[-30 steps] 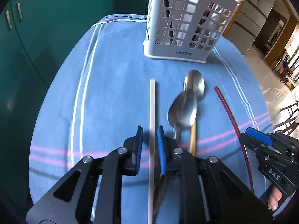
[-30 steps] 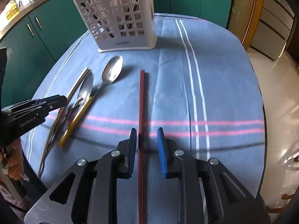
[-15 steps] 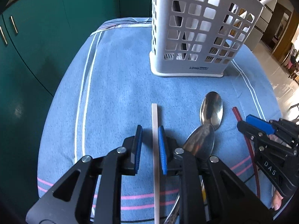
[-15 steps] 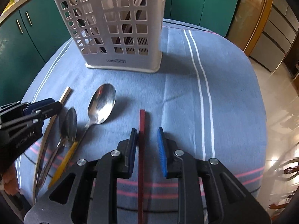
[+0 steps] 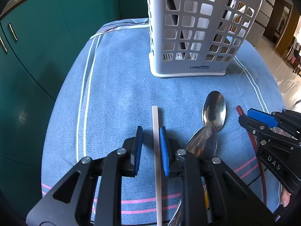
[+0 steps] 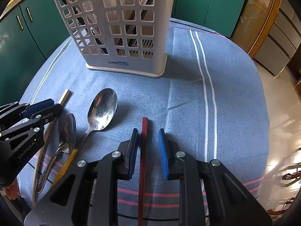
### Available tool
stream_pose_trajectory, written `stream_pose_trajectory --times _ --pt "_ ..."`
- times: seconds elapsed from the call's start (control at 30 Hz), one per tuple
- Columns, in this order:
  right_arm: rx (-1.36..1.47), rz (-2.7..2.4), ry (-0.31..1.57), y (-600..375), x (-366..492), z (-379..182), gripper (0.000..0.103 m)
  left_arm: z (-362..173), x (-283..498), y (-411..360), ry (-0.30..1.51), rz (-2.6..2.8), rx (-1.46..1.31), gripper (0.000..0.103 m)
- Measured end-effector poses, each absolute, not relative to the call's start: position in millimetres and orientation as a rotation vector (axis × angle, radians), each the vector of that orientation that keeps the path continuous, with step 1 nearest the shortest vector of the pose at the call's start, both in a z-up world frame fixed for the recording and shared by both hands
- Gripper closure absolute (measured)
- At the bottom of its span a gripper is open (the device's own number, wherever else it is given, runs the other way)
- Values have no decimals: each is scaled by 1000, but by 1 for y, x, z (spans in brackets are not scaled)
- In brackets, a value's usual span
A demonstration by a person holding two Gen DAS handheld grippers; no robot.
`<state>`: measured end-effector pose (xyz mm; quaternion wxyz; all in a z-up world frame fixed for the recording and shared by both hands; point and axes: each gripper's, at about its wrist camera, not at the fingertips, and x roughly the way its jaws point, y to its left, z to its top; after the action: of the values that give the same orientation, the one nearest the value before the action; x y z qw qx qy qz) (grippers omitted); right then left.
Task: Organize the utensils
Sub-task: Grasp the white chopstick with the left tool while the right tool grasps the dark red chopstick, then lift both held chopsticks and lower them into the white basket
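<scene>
Left claw [image 5: 150, 146] part open, straddling the pale chopstick [image 5: 156, 162], which touches only its right pad. Right claw [image 6: 148, 150] likewise around the red chopstick [image 6: 143, 150], against its left pad. Neither clamped. Centre each stick, close fully, then lift toward the cutlery caddy [image 5: 197, 30] ahead.

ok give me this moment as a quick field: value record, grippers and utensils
left gripper: open, straddling the white chopstick, which lies against one pad
right gripper: open, straddling the red chopstick, which lies close to one pad
spoons: big spoon and small spoon lie on the cloth between the two chopsticks
basket: upright at the far end, sticks already inside
cloth: blue, striped, covers the table
</scene>
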<state>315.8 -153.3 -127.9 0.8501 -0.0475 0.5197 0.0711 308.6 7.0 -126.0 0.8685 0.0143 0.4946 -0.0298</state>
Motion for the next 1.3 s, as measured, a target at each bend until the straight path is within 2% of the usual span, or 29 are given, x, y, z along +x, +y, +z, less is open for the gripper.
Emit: stream_pose_trajectory --times 0.3,0.33,0.4,0.43,0.47,0.67,1.3 --pt "-98 152 1095 -149 312 -128 80 -127 308 6 1039 -59 40 84" --pt "-93 154 1094 -149 312 -128 82 -127 308 7 1040 -60 38 84" --pt "-87 170 1095 -148 312 -129 93 -126 308 8 1043 -63 38 86" --pt "-86 174 1096 -147 311 -129 96 -126 308 8 1043 -64 38 90" --pt "-87 174 1094 -146 310 -129 96 -126 308 8 1044 -67 36 96" --pt "-46 199 1068 -148 298 -119 96 -122 300 12 1036 -71 0 97" --pt "-19 205 647 -171 207 40 96 34 221 31 660 -126 -91 97"
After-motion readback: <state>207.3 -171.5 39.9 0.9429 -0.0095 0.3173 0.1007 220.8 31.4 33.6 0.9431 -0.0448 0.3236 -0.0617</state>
